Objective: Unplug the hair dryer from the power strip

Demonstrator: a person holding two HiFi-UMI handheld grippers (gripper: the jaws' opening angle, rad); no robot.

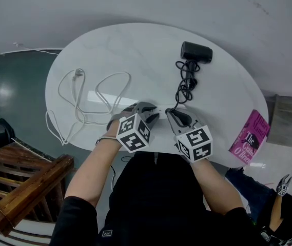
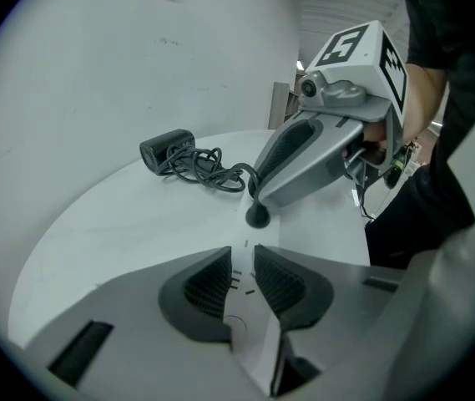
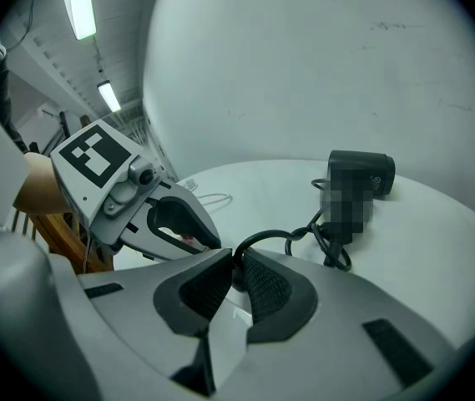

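Pinching the rigid black plug (image 3: 238, 280), the right gripper (image 1: 174, 116) has the sensible hold; the left gripper (image 2: 242, 254) clamps the light, probably slide-prone power strip (image 2: 245, 297) at the table's (image 1: 110, 50) near edge.

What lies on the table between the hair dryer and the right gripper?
A coiled black cord runs from hair dryer to right gripper, clearest in head view.

Ceiling tubes (image 3: 79, 5) are lighting evenly — glare is sitting on the table (image 1: 135, 55); gripper-view edges are warping, darkening.
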